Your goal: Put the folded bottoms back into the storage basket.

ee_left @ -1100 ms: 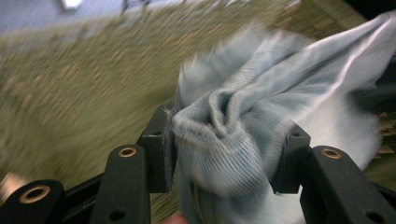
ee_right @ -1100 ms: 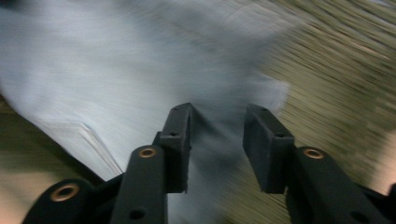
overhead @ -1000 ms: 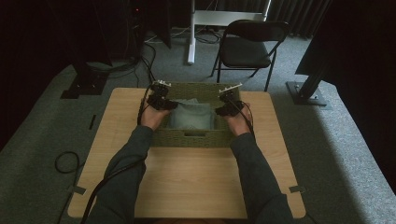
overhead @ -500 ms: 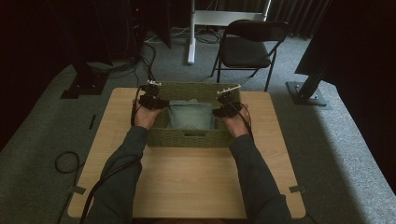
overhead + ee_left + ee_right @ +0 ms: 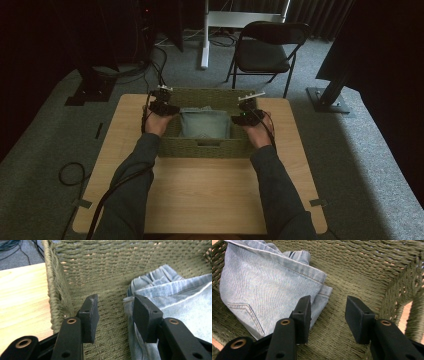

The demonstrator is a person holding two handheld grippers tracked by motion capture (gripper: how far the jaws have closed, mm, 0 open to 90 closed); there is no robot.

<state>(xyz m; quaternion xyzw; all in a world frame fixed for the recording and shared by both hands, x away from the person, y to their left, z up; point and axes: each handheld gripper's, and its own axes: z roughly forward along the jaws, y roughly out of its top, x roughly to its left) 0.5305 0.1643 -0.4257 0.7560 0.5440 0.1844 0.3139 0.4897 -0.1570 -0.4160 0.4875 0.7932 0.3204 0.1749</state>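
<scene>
A green woven basket (image 5: 206, 149) stands on the far half of the wooden table (image 5: 200, 195), with folded light-blue jeans (image 5: 205, 124) lying inside it. My left gripper (image 5: 170, 109) reaches into the basket's left end. In the left gripper view its fingertips (image 5: 115, 308) are open over the bare basket floor, and the jeans (image 5: 175, 295) lie just beside the right jaw. Those jaws have just been closing with nothing between them. My right gripper (image 5: 240, 119) is inside the right end. Its fingertips (image 5: 328, 308) are open over the bare weave, the jeans (image 5: 262, 277) beside its left jaw.
The basket's walls (image 5: 112, 265) (image 5: 367, 262) stand close around both grippers. Bare tabletop lies between the basket and the person. Behind the table on the carpet are a black folding chair (image 5: 267, 52), a white stand (image 5: 205, 35) and cables (image 5: 70, 172).
Both hands stay at the basket's two ends. The left gripper has edged slightly toward the left wall.
</scene>
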